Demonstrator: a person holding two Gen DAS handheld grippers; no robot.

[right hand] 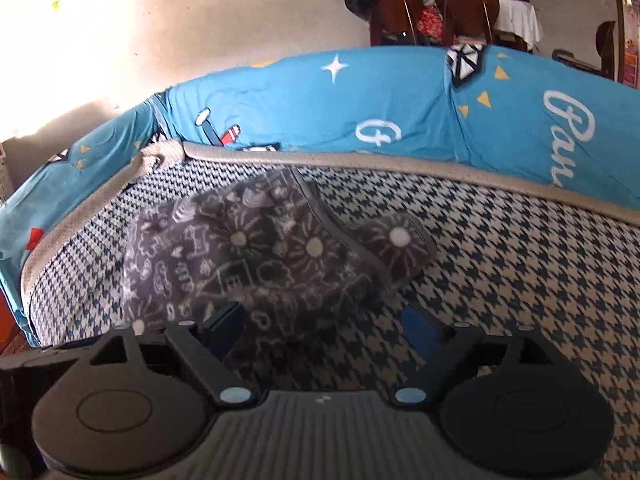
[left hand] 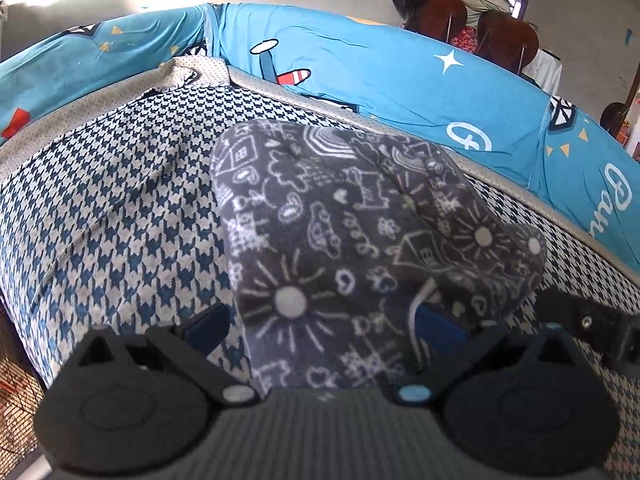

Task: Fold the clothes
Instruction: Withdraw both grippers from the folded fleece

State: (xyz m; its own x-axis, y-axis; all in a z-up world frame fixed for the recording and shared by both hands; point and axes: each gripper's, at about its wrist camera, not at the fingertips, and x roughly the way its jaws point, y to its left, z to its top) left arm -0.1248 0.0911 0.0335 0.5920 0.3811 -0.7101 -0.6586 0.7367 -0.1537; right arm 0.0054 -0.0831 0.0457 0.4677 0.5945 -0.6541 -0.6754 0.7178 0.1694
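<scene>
Left hand-held gripper [left hand: 324, 322]: its jaws stand wide apart with the near end of the grey doodle-print garment [left hand: 344, 240] running between them; the blue pads [left hand: 436, 326] do not seem to press on the cloth, so I read it as open, though the right pad is partly draped by a fold.
Right hand-held gripper [right hand: 324, 326]: jaws spread wide, nothing pinched; only the garment's near edge [right hand: 256, 264] reaches in by the left pad [right hand: 226, 322], and the patterned bed shows between the pads.
Garment's place: it lies bunched and partly folded on the houndstooth bed cover [left hand: 120, 216], in the corner region bounded by the beige trim [right hand: 360, 164] and the blue cartoon-print bedding [left hand: 380, 76].
Direction from the grippers: straight ahead and underneath for the left one; ahead and off to the left for the right one.
Long axis: in the left view it runs away from the gripper, slanting toward the upper left; a short flap [right hand: 396, 240] sticks out on the right side.
Nearer hand: the left, judged by the cloth already lying between its jaws.
Hard to make out: the garment's type, its layers and where its hems are; the right view is motion-blurred near the cloth, and both gripper bodies hide its nearest edge.
</scene>
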